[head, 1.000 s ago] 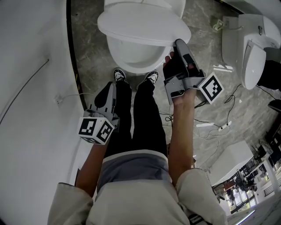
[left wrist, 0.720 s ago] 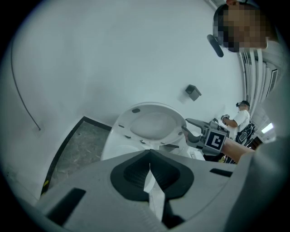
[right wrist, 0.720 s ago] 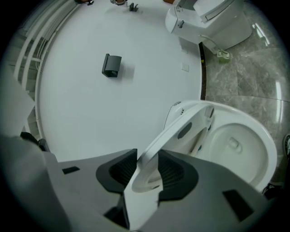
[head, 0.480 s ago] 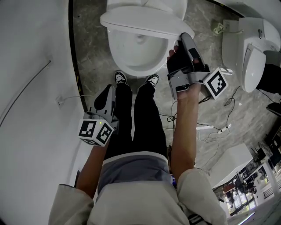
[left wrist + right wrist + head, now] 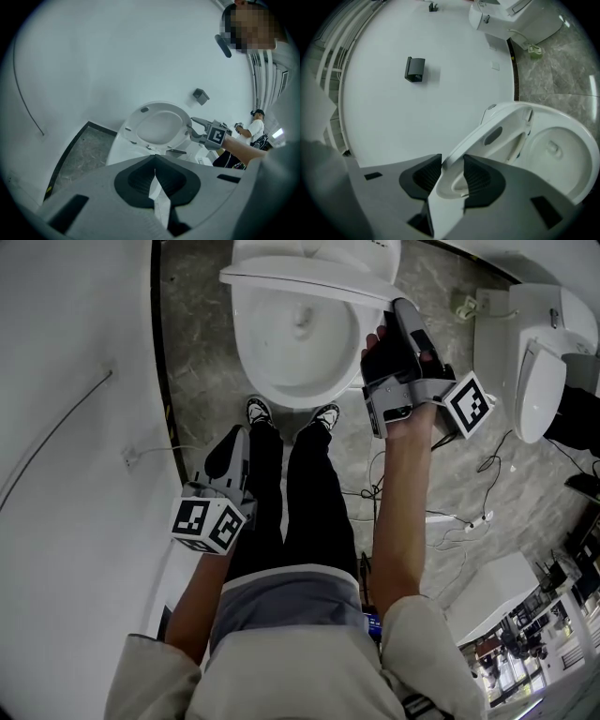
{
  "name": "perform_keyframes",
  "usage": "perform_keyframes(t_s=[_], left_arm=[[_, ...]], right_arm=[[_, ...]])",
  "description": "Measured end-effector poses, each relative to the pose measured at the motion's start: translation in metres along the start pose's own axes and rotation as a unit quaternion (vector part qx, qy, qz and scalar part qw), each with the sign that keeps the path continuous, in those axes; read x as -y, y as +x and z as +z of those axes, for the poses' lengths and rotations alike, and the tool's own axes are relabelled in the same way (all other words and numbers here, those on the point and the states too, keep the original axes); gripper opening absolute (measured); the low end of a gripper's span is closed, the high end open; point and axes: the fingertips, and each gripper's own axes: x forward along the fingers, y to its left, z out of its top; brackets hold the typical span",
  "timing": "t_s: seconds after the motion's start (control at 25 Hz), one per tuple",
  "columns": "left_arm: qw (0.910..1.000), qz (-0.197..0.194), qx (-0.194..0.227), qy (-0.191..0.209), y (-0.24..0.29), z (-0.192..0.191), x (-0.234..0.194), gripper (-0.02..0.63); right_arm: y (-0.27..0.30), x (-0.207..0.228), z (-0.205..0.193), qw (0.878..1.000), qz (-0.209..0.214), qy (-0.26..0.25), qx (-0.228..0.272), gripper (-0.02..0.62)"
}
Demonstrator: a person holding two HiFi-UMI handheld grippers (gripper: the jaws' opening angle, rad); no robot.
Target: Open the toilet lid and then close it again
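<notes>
The white toilet (image 5: 291, 362) stands in front of my feet, its bowl open to view. Its lid (image 5: 309, 285) is lifted partway and stands tilted over the back of the bowl. My right gripper (image 5: 398, 307) is shut on the lid's right rim. In the right gripper view the two dark pads (image 5: 476, 178) clamp the thin white lid (image 5: 497, 136) edge, with the bowl (image 5: 562, 154) to the right. My left gripper (image 5: 237, 437) hangs shut and empty beside my left leg. In the left gripper view its jaws (image 5: 154, 171) meet, and beyond them the raised lid (image 5: 159, 126) and the right gripper (image 5: 194, 127) show.
A curved white wall (image 5: 75, 427) with a thin cable (image 5: 131, 456) runs along the left. A second toilet (image 5: 534, 343) stands at the right, with cords and a power strip (image 5: 469, 517) on the stone floor. A small black box (image 5: 415, 69) is fixed to the wall.
The lid has tipped further up and more of the bowl shows. My right gripper has moved up the picture with the lid's rim. The left gripper has stayed put.
</notes>
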Motion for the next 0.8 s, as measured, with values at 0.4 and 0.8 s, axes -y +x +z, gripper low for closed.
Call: perform_keyframes(t_s=[0.4, 0.8], left_arm=[[0.9998, 0.003, 0.022, 0.003, -0.019, -0.009, -0.007, 0.006], [0.9997, 0.01, 0.022, 0.0, -0.018, -0.005, -0.008, 0.006]], right_arm=[[0.001, -0.002, 0.0, 1.0, 0.011, 0.01, 0.002, 0.129], [0.032, -0.009, 0.022, 0.999, 0.023, 0.046, 0.012, 0.123]])
